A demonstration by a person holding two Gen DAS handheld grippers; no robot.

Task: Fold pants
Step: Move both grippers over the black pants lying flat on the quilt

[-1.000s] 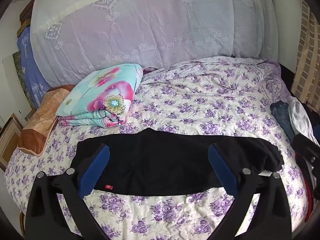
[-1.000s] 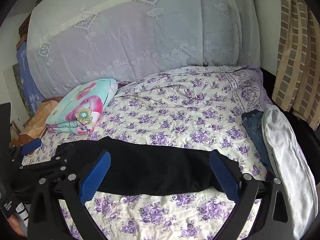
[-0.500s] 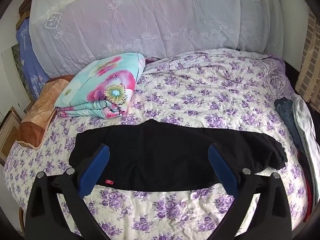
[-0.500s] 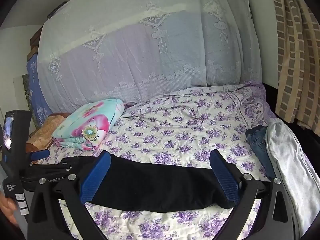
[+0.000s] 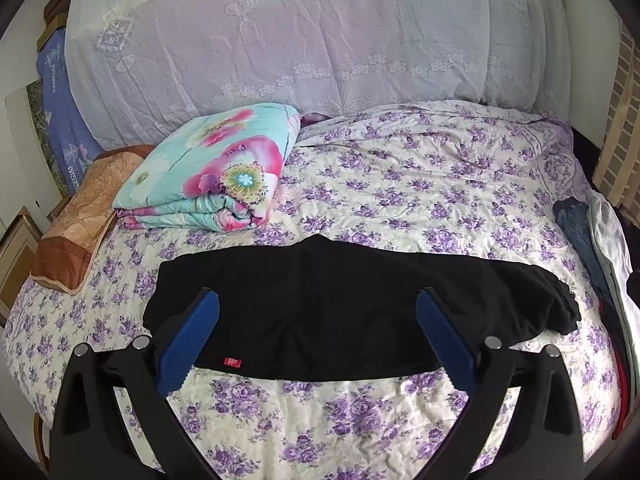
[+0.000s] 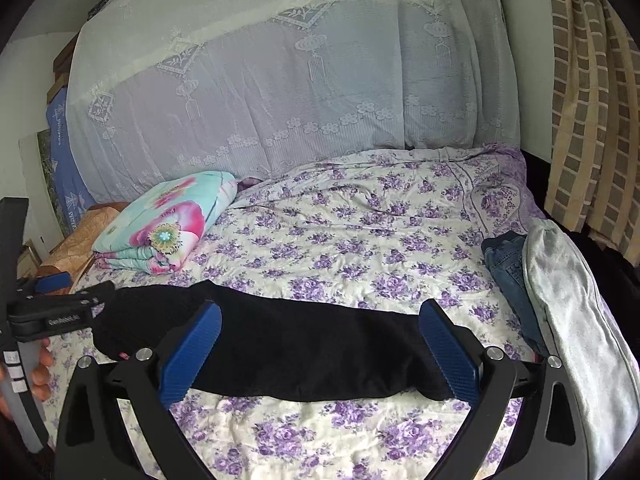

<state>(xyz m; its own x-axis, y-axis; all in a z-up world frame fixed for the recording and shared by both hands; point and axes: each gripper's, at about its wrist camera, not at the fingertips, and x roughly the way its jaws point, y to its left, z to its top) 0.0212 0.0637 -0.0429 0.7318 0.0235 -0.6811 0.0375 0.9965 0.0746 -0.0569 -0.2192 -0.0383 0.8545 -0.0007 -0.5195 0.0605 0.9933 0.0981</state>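
Black pants [image 5: 340, 312] lie flat lengthwise along the near edge of the bed [image 5: 420, 184]. Left tool [image 5: 318, 336] and right tool [image 6: 320, 344] hover above, both spread wide, holding nothing. Folded quilt [image 5: 208, 168] near the bed's far left corner.

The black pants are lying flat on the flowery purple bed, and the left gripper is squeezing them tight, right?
Not quite. The black pants do lie flat on the purple-flowered bedsheet, but the left gripper isn't squeezing them. The left wrist view shows its blue fingers spread wide open above the cloth, holding nothing.
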